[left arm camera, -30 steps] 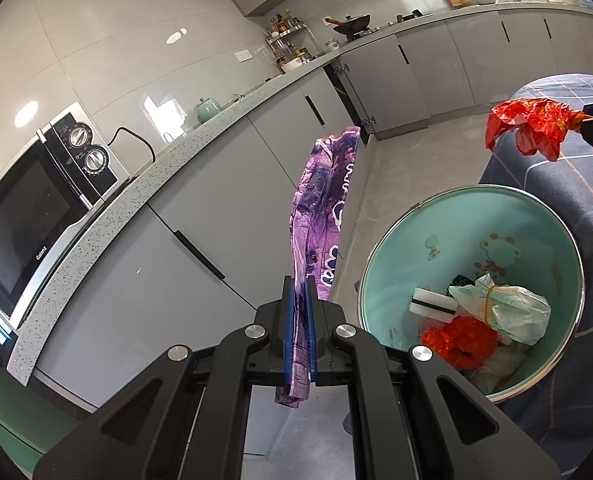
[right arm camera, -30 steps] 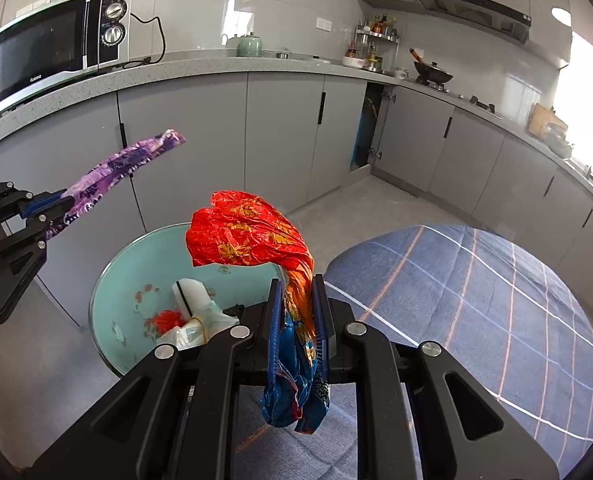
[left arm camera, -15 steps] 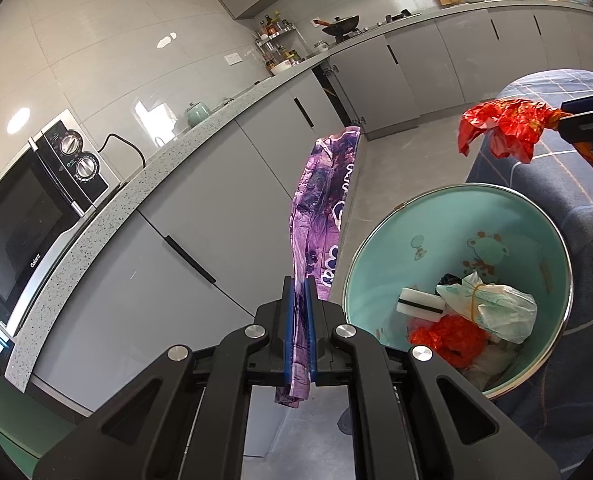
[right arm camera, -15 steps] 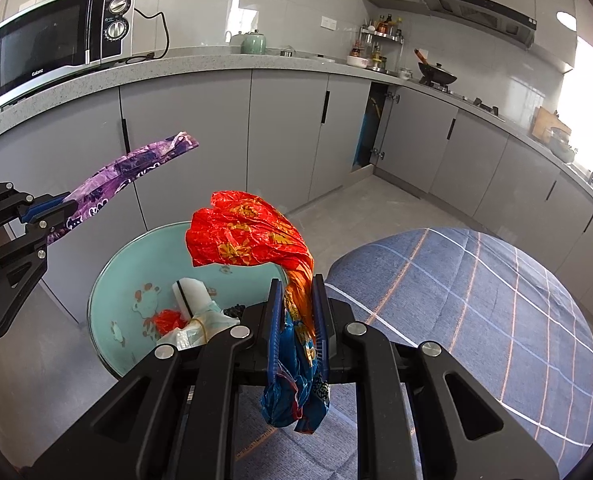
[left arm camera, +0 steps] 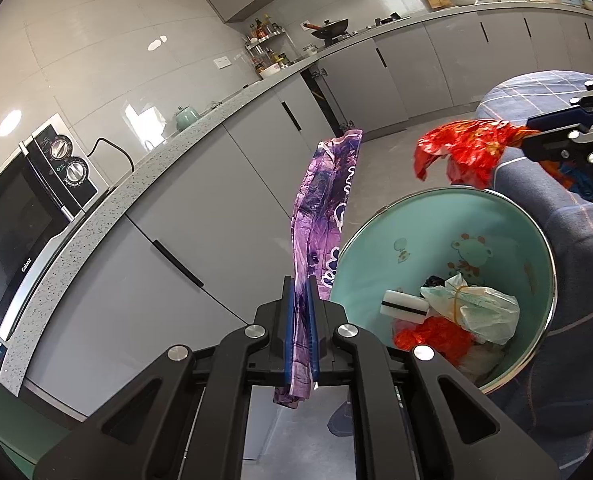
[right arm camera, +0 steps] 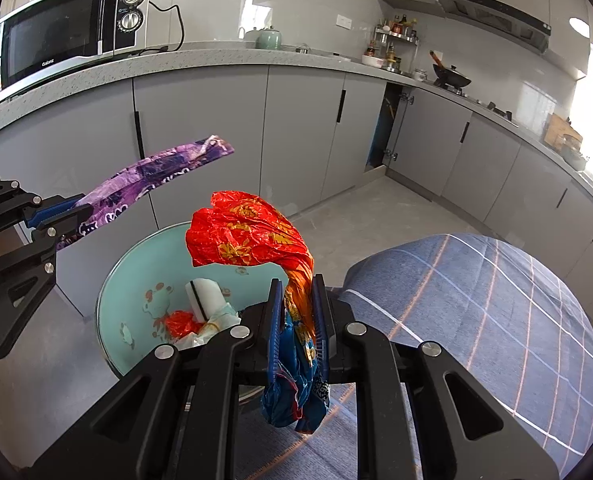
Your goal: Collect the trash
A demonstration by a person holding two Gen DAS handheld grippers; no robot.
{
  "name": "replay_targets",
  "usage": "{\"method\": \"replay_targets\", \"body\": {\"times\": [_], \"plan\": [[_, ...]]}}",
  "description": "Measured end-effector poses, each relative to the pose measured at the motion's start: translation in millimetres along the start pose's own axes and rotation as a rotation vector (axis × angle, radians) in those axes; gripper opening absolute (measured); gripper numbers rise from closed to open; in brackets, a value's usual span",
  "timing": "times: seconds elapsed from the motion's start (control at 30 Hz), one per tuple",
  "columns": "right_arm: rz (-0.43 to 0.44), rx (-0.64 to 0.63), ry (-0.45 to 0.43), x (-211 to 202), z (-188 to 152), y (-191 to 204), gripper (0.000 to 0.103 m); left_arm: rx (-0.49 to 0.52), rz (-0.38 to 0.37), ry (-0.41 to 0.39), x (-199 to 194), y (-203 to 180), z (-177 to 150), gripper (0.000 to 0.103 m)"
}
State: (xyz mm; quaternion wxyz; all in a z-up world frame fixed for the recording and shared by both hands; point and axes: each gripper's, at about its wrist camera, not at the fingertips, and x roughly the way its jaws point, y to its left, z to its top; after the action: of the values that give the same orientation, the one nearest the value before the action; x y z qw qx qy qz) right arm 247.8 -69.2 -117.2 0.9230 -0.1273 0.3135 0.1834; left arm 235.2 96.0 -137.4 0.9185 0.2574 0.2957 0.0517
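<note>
Crinkled wrappers — foil, perhaps.

- The purple wrapper is thin, glossy plastic film, creased along its length.
- The red wrapper is crinkled, shiny foil-like plastic.
- The bin has a smooth, slightly glossy mint-green inside and a thin bright metal rim.
- The plaid tablecloth is matt woven cloth.
- The left gripper is matt black plastic with shiny metal bolts.
- The kitchen worktop looks like speckled, polished stone.
- The cabinet doors are smooth, matt grey.
</note>
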Motion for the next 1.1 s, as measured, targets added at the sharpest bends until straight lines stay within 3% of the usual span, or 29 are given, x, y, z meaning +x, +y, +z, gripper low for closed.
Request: {"method": "replay_targets", "body": {"times": [0.07, 0.1, 0.13, 0.17, 0.2, 0.4, 0.5, 0.57, 0.7, 1.1], "plan": [[-0.003, -0.004, 0.005, 2.8, 0.5, 1.4, 0.017, 0.001, -0.002, 0.000, 0.2, -1.2, -0.2, 0.010], [-0.002, -0.003, 0.006, 4.2, 0.6, 1.5, 0.018, 0.003, 0.001, -0.002, 0.0, -1.8, -0.3, 0.016], [0.001, 0.001, 0.001, 4.0, -0.8, 0.6, 0.031, 0.001, 0.004, -0.003, -0.1, -1.8, -0.3, 0.033], [0.006, 0.007, -0.006, 3.5, -2.4, -0.7, 0.046, 0.003, 0.015, -0.010, -0.8, -2.1, -0.4, 0.041], [0.009, 0.011, -0.008, 3.2, -3.3, -1.3, 0.047, 0.009, 0.019, -0.013, -1.0, -2.1, -0.6, 0.049], [0.007, 0.042, -0.010, -2.8, -8.5, -9.7, 0.049, 0.007, 0.036, -0.010, -1.2, -2.1, -1.3, 0.054], [0.009, 0.062, -0.020, -12.7, -11.7, -14.2, 0.052, 0.004, 0.049, -0.021, -5.0, -0.3, -1.4, 0.070], [0.010, 0.079, -0.029, -21.6, -14.0, -16.4, 0.054, 0.003, 0.045, -0.029, -8.6, 0.9, -1.3, 0.071], [0.000, 0.113, -0.060, -41.5, -17.4, -20.8, 0.056, -0.017, 0.061, -0.051, -17.7, 6.1, 0.2, 0.085], [-0.033, 0.166, -0.143, -88.8, -29.8, -33.6, 0.063, -0.040, 0.048, -0.115, -47.9, 12.5, 8.0, 0.094]]}}
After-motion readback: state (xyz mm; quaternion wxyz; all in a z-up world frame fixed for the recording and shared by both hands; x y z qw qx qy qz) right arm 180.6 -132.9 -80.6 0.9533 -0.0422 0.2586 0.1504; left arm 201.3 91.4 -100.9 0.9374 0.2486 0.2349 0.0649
